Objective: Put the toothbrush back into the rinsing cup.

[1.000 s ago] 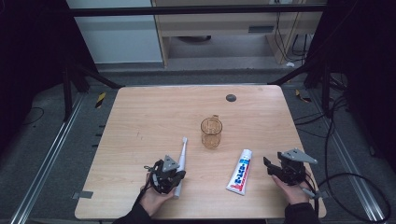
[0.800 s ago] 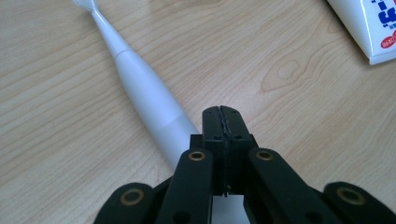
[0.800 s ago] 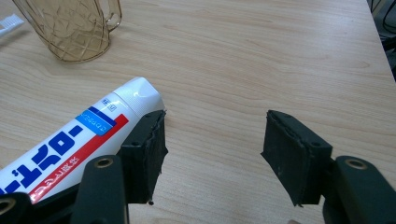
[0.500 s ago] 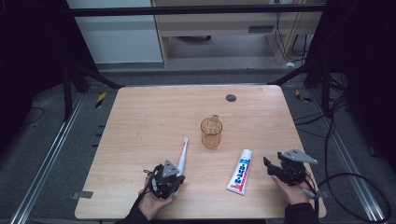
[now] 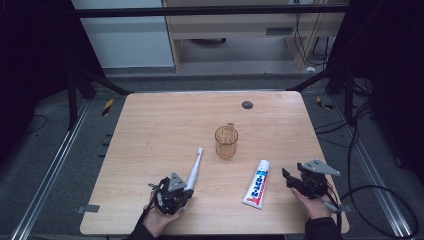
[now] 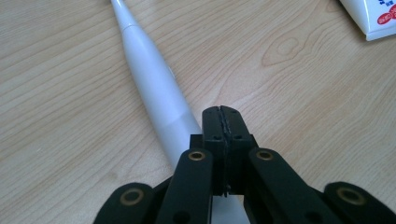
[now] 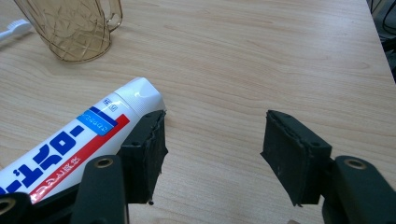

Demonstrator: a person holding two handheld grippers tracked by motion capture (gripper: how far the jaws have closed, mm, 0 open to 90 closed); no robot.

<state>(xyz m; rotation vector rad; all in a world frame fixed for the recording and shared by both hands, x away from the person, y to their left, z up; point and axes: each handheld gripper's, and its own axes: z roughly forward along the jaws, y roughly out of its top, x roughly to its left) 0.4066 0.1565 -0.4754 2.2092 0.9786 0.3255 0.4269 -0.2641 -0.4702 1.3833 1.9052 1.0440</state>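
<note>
A white electric toothbrush [image 5: 194, 169] lies on the wooden table [image 5: 165, 125], head pointing away from me. My left gripper [image 5: 185, 194] rests at its handle end with the jaws pressed together on nothing. In the left gripper view the toothbrush [image 6: 154, 88] runs just left of and under my shut left gripper [image 6: 223, 111]. A white, red and blue toothpaste tube [image 5: 257, 183] lies to the right. My right gripper [image 5: 289, 178] stands open just right of it. In the right gripper view the right gripper [image 7: 215, 128] gapes beside the tube [image 7: 70, 144]. An amber plastic cup [image 5: 226, 142] stands upright mid-table.
A small dark round spot [image 5: 247, 104] marks the table's far side. In the right gripper view the cup [image 7: 74, 28] stands beyond the tube, with the toothbrush head [image 7: 14, 28] at its left. Cables [image 5: 370, 195] trail on the floor right of the table.
My left gripper has shifted slightly toward the table's near edge beside the toothbrush handle. The right gripper, tube and cup have not moved.
</note>
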